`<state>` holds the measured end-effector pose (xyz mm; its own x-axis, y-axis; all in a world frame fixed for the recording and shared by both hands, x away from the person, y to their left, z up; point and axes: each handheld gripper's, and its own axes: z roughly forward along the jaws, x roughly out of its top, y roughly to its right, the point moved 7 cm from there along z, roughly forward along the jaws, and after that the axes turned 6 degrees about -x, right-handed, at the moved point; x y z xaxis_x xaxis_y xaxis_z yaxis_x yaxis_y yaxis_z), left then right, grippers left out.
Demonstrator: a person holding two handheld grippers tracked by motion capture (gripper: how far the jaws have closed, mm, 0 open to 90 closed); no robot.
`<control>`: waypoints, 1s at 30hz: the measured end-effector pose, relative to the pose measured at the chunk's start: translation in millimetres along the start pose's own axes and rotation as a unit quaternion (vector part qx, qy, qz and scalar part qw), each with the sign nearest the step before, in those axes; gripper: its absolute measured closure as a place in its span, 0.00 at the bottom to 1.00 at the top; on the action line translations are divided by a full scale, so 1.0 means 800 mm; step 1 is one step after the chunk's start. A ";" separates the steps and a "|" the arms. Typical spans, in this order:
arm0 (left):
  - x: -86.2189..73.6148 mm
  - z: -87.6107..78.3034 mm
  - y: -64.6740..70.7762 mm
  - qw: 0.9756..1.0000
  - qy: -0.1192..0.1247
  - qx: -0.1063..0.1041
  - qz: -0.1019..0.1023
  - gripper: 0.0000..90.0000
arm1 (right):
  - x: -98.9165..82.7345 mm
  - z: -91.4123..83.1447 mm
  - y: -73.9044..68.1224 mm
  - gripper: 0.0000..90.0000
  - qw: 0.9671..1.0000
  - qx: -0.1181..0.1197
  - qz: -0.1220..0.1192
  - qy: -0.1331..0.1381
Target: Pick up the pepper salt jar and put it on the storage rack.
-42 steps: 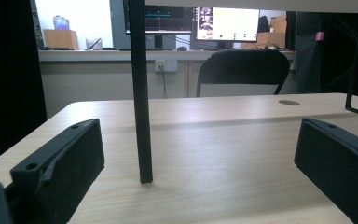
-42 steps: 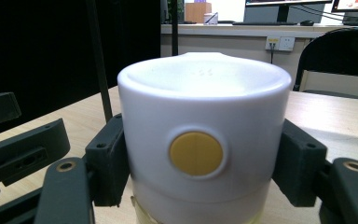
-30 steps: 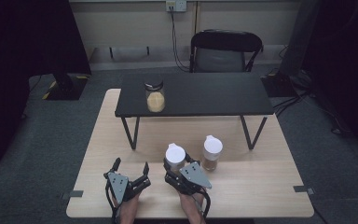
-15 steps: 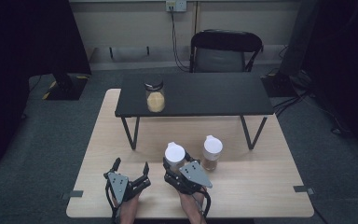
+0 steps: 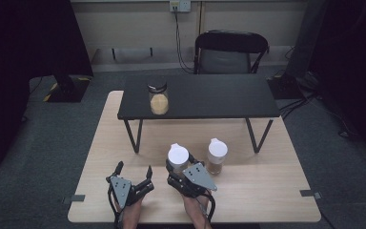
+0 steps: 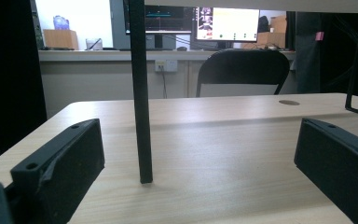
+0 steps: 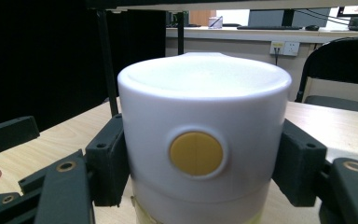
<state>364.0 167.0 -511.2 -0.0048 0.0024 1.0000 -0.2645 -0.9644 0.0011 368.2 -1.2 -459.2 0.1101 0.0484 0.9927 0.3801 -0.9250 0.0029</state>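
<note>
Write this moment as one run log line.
right gripper: shut on white-lidded jar | left gripper: open, nothing held | second jar: untouched

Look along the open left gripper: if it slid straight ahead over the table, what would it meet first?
Most likely the thin black leg of the raised black shelf, which stands between the left gripper jaws, slightly left of centre. Depth is hard to judge; it might just slip past.

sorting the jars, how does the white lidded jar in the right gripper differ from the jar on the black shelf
The gripped jar has a white lid and stands on the wooden table; the shelf jar has a dark lid and stands higher, on the black shelf. The first is clamped, the second untouched. Both stand upright.
</note>
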 end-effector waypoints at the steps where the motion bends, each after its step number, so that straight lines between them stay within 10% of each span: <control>1: 0.000 0.000 0.000 1.000 0.000 0.000 0.000 0.01 | 0.001 0.000 -0.001 0.34 1.000 0.000 0.000 0.000; 30: 0.000 0.000 0.000 1.000 0.000 0.000 0.000 0.01 | 0.043 0.005 0.004 0.34 1.000 0.009 -0.004 0.005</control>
<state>364.0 167.0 -511.2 -0.0045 0.0034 1.0000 -0.2645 -0.9644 0.0021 377.0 -1.1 -425.3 0.0980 0.0521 0.9938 0.3972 -0.9177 0.0089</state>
